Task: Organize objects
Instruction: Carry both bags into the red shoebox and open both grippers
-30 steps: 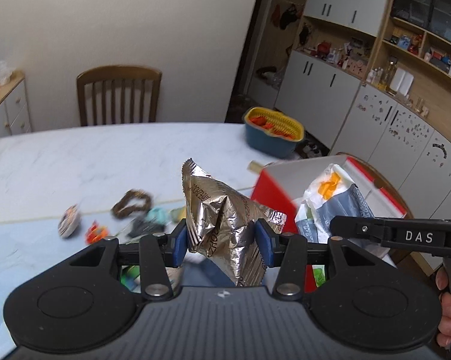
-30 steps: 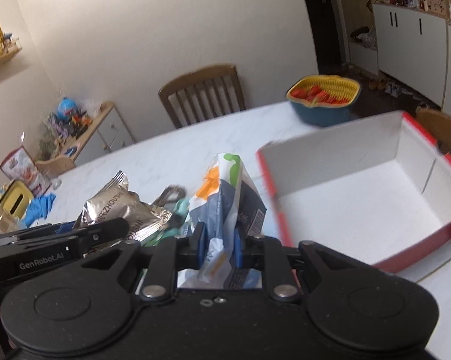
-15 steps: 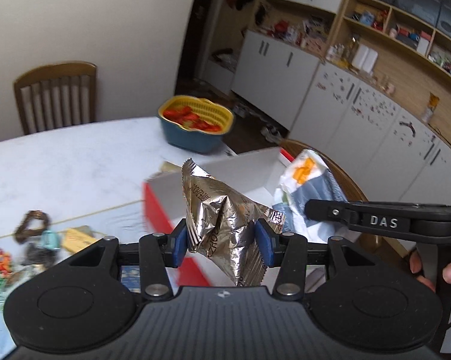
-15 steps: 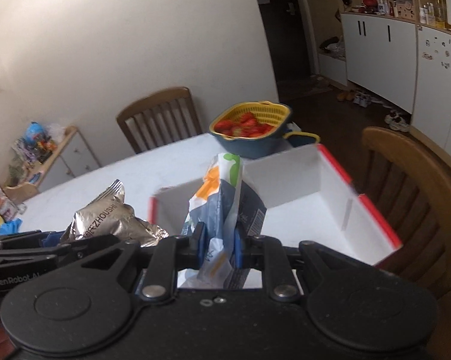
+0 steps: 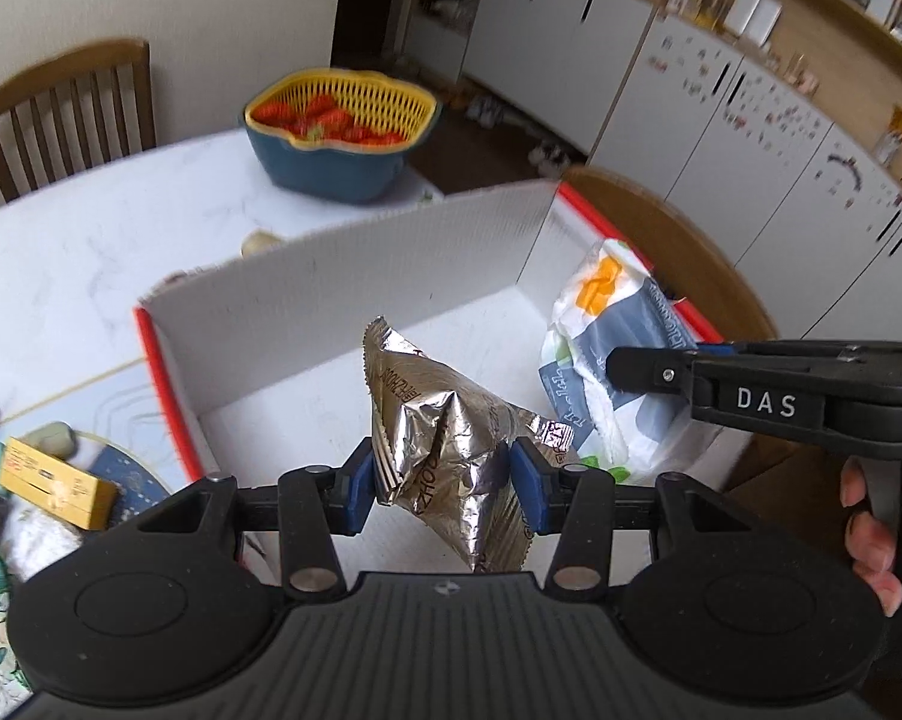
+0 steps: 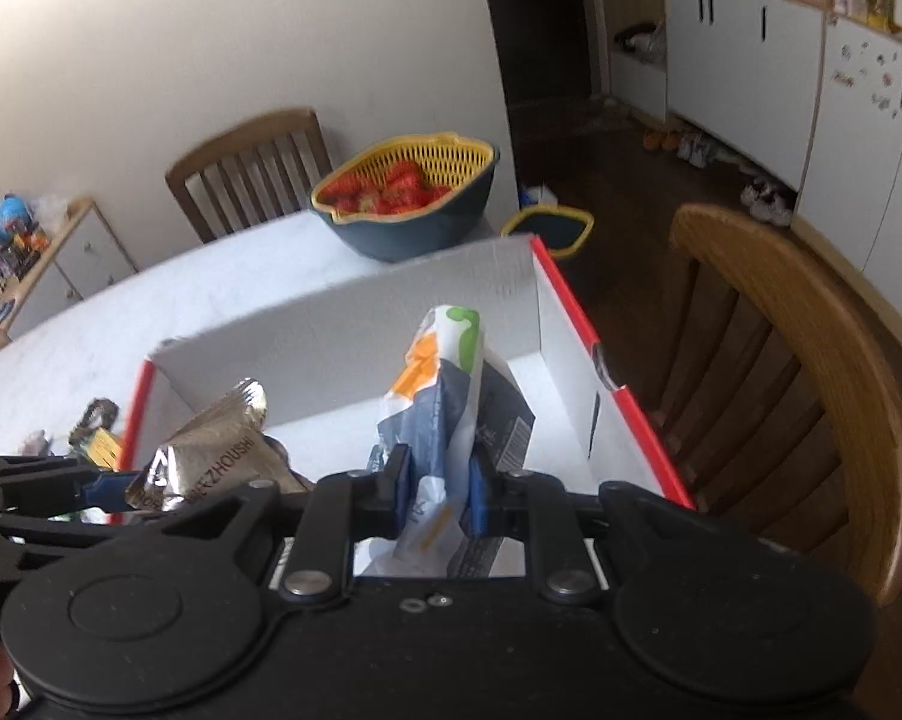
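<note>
My left gripper (image 5: 442,483) is shut on a crinkled silver foil snack bag (image 5: 445,420) and holds it above the open white box with red edges (image 5: 355,258). My right gripper (image 6: 439,495) is shut on a white, blue and orange packet (image 6: 451,396), also above the box (image 6: 343,324). In the left wrist view the packet (image 5: 601,336) and the right gripper (image 5: 649,369) are to the right. In the right wrist view the silver bag (image 6: 211,456) and the left gripper (image 6: 100,489) are to the left.
A blue bowl with a yellow strainer of strawberries (image 5: 337,126) stands behind the box on the white marble table (image 5: 79,252). A yellow box (image 5: 55,474) and small items lie left of the box. A wooden chair (image 6: 799,372) stands right of the box, another (image 6: 253,162) behind the table.
Both grippers have swung right with their bags, from over the loose items on the table to above the open box. Both stay shut on their bags.
</note>
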`<state>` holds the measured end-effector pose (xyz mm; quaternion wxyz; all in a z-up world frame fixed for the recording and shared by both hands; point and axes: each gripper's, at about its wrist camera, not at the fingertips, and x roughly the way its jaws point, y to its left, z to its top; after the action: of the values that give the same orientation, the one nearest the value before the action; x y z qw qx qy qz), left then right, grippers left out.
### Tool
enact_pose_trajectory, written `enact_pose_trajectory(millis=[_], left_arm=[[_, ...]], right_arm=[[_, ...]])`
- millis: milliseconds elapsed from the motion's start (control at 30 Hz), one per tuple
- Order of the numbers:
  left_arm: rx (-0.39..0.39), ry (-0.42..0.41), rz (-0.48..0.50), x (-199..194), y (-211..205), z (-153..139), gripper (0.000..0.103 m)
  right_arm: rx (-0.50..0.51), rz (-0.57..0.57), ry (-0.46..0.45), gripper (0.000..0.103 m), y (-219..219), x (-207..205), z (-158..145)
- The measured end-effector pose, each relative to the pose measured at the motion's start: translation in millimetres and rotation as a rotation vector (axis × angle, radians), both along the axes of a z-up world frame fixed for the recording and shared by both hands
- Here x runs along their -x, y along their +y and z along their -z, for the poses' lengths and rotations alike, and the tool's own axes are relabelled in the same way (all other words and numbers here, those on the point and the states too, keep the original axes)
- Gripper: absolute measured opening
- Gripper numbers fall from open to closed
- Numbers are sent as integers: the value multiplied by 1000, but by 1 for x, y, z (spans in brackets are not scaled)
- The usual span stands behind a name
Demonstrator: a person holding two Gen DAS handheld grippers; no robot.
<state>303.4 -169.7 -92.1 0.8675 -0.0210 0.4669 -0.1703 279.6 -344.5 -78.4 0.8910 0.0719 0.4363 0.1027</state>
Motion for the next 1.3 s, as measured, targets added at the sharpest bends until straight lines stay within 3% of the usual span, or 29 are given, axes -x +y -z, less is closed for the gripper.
enact_pose_trajectory(millis=[133,500,833,933,1300], left_arm=[[-35,70,4,-15,-8,18,46],[-120,169,26,-39,-29,41,47],[-122,244,32,-49,-33,56,52],[-112,243,24,-49,-31,56,58],[-43,155,-9,-30,-11,29,58]], right_arm=[[28,-22,45,17,1,-14,17],[67,-56,112,17,7,-33,43],[62,-65,152,23,4,-41,56],[58,-62,153,25,4,-42,55],[13,-43,103,36,-4,-25,33]])
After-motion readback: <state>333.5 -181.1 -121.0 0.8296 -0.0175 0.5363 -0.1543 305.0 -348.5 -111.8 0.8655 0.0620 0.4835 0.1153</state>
